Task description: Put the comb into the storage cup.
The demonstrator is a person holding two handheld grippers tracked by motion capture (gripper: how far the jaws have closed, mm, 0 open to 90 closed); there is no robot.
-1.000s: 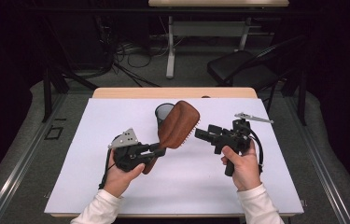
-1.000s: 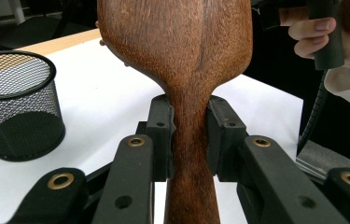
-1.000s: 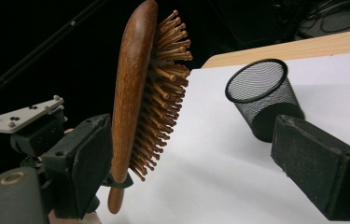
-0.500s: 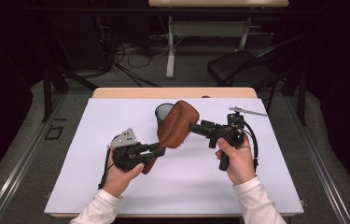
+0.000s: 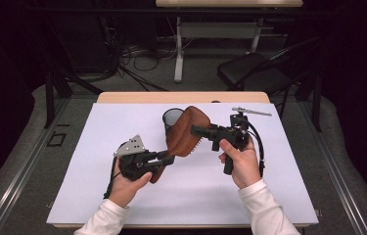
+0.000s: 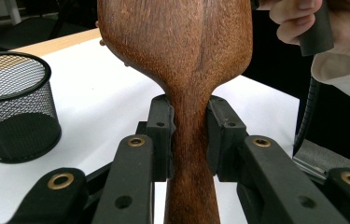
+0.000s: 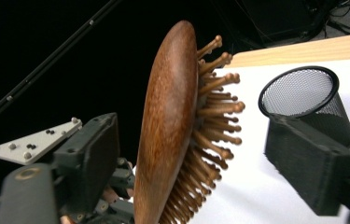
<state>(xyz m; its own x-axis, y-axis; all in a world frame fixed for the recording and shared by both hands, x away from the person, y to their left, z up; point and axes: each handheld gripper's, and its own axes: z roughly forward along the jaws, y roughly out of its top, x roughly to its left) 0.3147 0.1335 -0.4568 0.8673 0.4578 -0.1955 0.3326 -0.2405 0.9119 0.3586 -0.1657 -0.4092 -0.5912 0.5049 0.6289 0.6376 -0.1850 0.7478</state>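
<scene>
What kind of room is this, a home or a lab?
Probably a lab or recording room, not a home: a table under a plain white cover, loose cables on the floor behind it, dark surroundings, and hand-held tongs gripping a wooden hairbrush.

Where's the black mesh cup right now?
In the high view, the black mesh cup stands on the white table centre, just behind the wooden hairbrush clamped in the left gripper.

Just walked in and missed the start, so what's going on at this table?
A person is working a wooden hairbrush with a tool in each hand. The left tool is clamped on the brush's handle, holding it tilted above the white table. The right tool has come in around the brush head with its jaws just closing; they straddle the head, one at the smooth back, one at the bristles, not yet pressing. A black mesh cup stands just behind the brush.
</scene>
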